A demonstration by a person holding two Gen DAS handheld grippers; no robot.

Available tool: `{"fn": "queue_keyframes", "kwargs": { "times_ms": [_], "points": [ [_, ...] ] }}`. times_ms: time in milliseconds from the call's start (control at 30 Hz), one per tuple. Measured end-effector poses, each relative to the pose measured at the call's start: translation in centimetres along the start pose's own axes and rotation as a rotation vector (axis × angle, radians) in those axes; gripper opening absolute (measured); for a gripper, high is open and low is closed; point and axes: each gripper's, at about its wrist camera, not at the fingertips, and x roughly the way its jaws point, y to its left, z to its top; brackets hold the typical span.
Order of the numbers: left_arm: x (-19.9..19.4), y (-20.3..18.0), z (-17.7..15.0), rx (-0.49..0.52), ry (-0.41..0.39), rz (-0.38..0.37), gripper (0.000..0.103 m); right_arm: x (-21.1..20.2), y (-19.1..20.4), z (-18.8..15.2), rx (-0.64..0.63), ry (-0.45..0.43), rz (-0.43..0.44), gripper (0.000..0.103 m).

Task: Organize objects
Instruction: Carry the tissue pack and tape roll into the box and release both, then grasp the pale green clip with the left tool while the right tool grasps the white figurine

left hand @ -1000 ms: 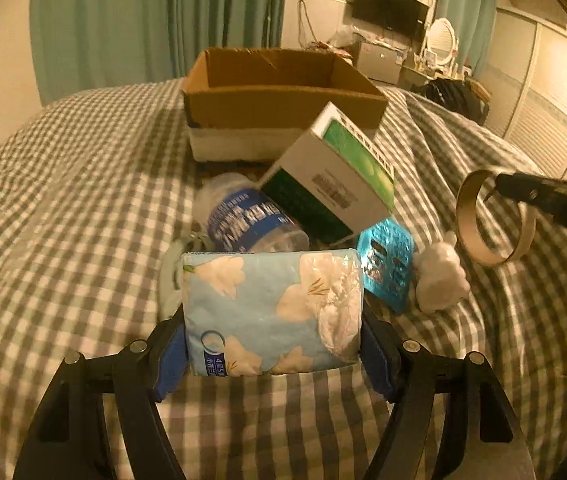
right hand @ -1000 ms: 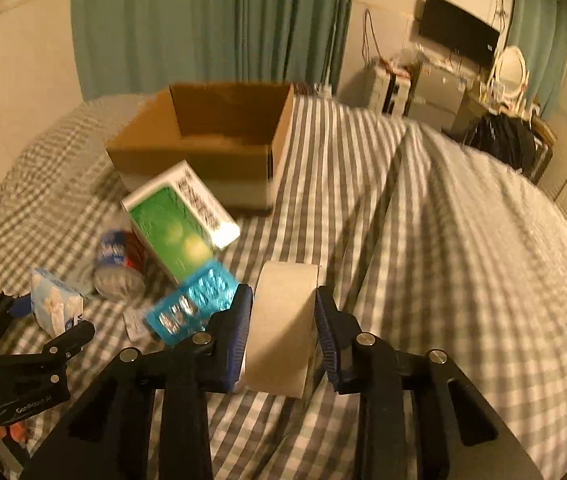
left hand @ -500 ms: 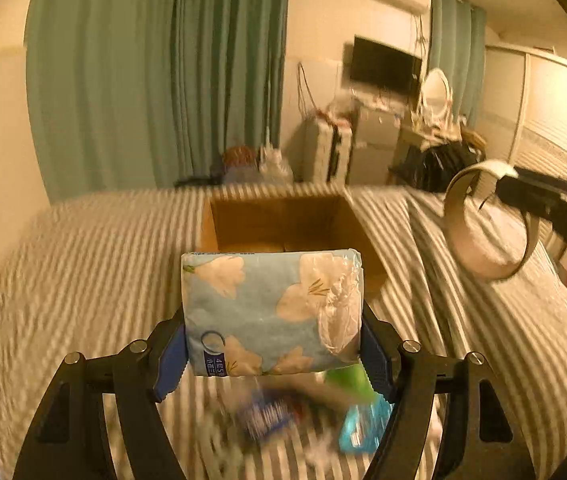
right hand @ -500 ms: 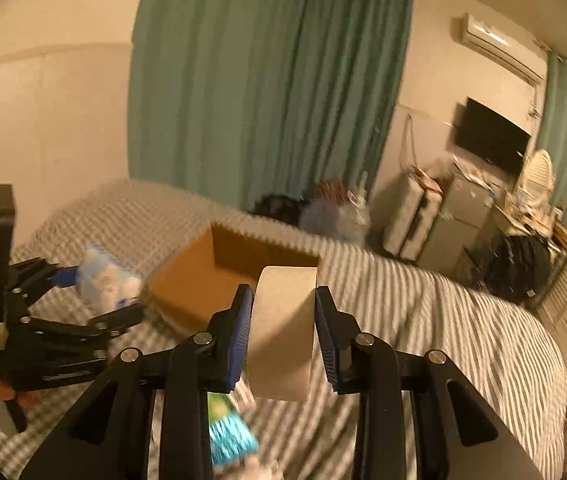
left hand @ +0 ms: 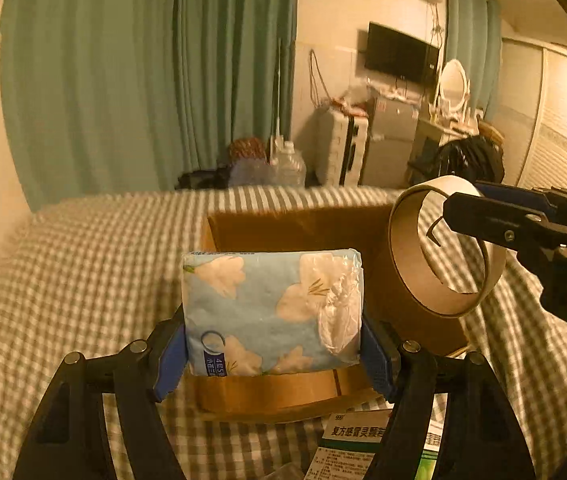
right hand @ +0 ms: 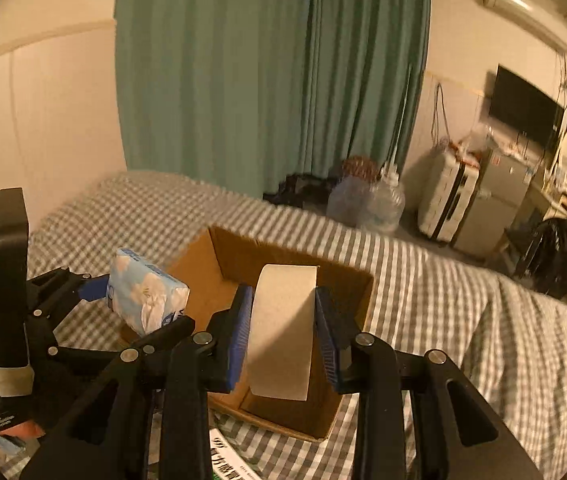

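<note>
Checked grey-and-white bedding covers the bed (left hand: 83, 264), which fills the lower half of both views. Green curtains (right hand: 267, 72) hang behind it, with a suitcase (right hand: 447, 196), a wall TV (left hand: 401, 53) and an oval mirror (left hand: 453, 82) further back on the right.

Brown cardboard makes up the box (right hand: 227, 268), open at the top, sitting on the bedding; its inside looks bare where it shows. Both held things are up in the air over or right at this box, neither resting on it.

Left gripper (left hand: 273, 346): its blue pads are pressed against the two short ends of a tissue pack (left hand: 271, 308), pale blue with white flowers, held level in front of the box's near wall. In the right wrist view the same pack (right hand: 145, 300) hangs by the box's left edge.

Right gripper (right hand: 283, 330): its pads clamp the flat sides of a tape roll (right hand: 283, 328), which stands on edge above the box's opening. From the left wrist view the roll (left hand: 443, 248) shows as a beige ring at the box's right side, hollow centre facing the camera.

On the bedding just before the box lies a medicine carton (left hand: 357, 436), white and green with printed characters, partly hidden by the gripper arms.
</note>
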Motion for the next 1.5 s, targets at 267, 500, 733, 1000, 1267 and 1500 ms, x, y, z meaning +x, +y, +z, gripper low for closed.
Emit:
{"fn": "queue_keyframes", "kwargs": {
  "times_ms": [267, 500, 733, 1000, 1267, 1500],
  "points": [
    [1.7, -0.8, -0.7, 0.008, 0.056, 0.009, 0.087, -0.5, -1.3, 0.0, 0.044, 0.014, 0.017, 0.065],
    [-3.0, 0.1, -0.5, -0.033, 0.014, 0.027, 0.099, -7.8, -1.3, 0.7, 0.054, -0.076, -0.008, 0.081],
    [-9.2, 0.8, -0.7, -0.031, -0.013, 0.064, 0.101, -15.0, -0.8, -0.9, 0.094, -0.143, -0.041, 0.091],
    [-14.1, 3.3, -8.0, -0.062, -0.053, 0.125, 0.102, -15.8, 0.0, -6.7, 0.111, -0.130, -0.085, 0.094],
    [-12.0, 2.9, -14.0, -0.067, 0.003, 0.141, 0.102, -11.3, 0.7, -13.3, 0.141, 0.015, -0.122, 0.094],
    [-8.2, 2.6, -18.5, -0.085, 0.154, 0.121, 0.102, -7.5, 0.3, -18.2, 0.189, 0.181, -0.169, 0.094]
  ]
}}
